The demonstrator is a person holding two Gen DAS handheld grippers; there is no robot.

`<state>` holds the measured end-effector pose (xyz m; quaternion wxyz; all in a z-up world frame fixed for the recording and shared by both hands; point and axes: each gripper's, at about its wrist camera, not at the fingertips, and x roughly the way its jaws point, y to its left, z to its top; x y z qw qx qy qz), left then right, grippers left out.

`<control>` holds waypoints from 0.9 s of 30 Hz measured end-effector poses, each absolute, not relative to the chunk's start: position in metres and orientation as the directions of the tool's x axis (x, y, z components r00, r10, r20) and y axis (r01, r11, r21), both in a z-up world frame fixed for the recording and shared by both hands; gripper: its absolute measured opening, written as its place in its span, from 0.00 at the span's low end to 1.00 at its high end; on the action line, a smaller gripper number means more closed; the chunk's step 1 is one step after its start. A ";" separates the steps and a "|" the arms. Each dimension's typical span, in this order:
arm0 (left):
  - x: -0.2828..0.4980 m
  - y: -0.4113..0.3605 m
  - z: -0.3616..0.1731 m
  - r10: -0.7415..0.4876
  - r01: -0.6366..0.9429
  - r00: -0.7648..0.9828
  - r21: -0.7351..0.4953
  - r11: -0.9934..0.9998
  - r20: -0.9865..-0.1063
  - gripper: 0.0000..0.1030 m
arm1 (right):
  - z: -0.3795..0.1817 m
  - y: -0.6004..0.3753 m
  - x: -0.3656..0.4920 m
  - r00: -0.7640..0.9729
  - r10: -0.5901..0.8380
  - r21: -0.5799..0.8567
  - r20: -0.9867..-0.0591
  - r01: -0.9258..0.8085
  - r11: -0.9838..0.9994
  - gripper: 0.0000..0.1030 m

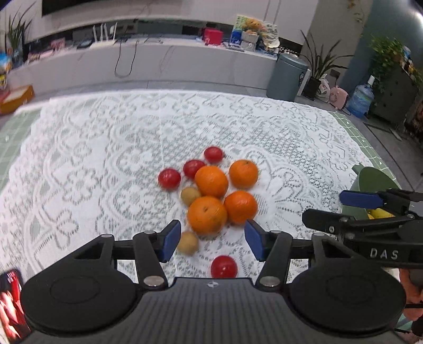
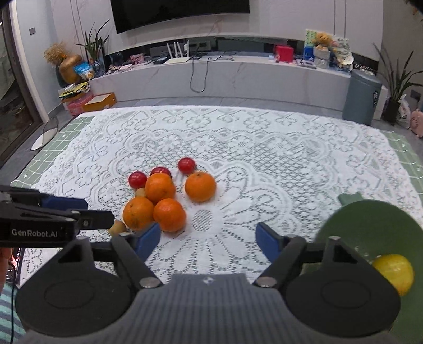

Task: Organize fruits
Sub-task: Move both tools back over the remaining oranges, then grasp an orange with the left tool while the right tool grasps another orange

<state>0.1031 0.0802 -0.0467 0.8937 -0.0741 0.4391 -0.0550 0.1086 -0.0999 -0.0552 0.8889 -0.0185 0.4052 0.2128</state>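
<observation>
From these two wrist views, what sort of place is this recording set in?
Most likely a home living room: a wall-mounted TV above a long media console, potted plants, and a lace-covered table holding fruit.

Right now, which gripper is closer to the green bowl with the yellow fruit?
Right. The right gripper hangs open just beside the green bowl, while the left gripper sits farther off, open over the pile of oranges.

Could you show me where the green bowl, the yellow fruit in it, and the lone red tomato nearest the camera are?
Green bowl [image 2: 370, 219]: right wrist view, bare inner wall.
Yellow fruit [image 2: 395, 272]: right wrist view, middle of its visible skin.
Red tomato [image 1: 223, 266]: left wrist view, middle of its top.
</observation>
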 end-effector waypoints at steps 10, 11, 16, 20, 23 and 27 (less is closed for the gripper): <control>0.113 0.090 -0.068 -0.192 0.000 0.603 -0.240 0.971 -0.775 0.60 | -0.072 -0.082 0.126 0.541 0.431 0.159 -0.722 -0.477 0.865 0.47; 0.116 0.088 -0.069 -0.185 0.005 0.602 -0.228 0.974 -0.776 0.59 | -0.074 -0.082 0.129 0.531 0.440 0.179 -0.724 -0.472 0.863 0.47; 0.127 0.072 -0.078 -0.134 0.080 0.593 -0.107 0.991 -0.794 0.58 | -0.079 -0.085 0.147 0.487 0.484 0.281 -0.727 -0.433 0.857 0.46; 0.134 0.070 -0.086 -0.143 0.091 0.577 -0.111 0.990 -0.804 0.57 | -0.084 -0.080 0.156 0.459 0.516 0.334 -0.723 -0.423 0.843 0.46; 0.139 0.069 -0.089 -0.156 0.096 0.573 -0.123 0.988 -0.805 0.56 | -0.088 -0.075 0.159 0.440 0.525 0.356 -0.728 -0.413 0.838 0.46; 0.142 0.067 -0.091 -0.152 0.100 0.579 -0.115 0.988 -0.801 0.56 | -0.094 -0.071 0.165 0.416 0.534 0.380 -0.736 -0.399 0.835 0.46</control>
